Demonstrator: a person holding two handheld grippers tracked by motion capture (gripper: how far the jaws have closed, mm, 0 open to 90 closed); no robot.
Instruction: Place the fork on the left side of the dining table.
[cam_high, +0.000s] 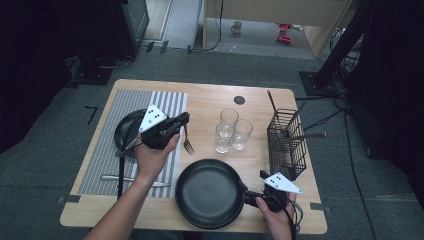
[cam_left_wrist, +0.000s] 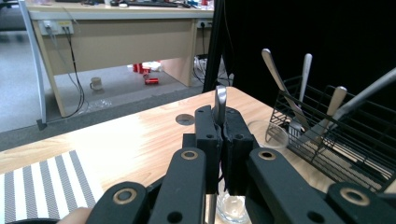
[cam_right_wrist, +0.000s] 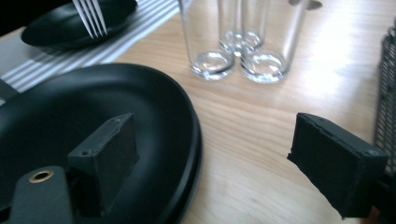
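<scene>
While the left hand-held gripper (cam_high: 179, 121) hangs above the striped placemat (cam_high: 107, 145), its jaws are clamped flat on the handle of a fork (cam_high: 188, 144), whose tines point down toward the surface (cam_high: 210, 102) just beside the placemat's right edge. In the left gripper view the fork's handle end (cam_left_wrist: 220, 100) rises between the closed pads. Judged from its look, the fork is light, stiff and smooth metal; it can pivot or slip in a loose grip, so the hold belongs on the flat mid-handle, across its width. At the near edge of the surface lies a black frying pan (cam_high: 209, 192), rigid and probably heavier, with a rim too broad for a secure pinch; its short handle is the proper place to take hold. There the right hand-held gripper (cam_high: 261, 184) stands with its jaws wide apart, one pad over the pan's rim (cam_right_wrist: 187, 140), clamped on nothing. Three glasses (cam_high: 231, 131) stand beyond the pan and are fragile.
</scene>
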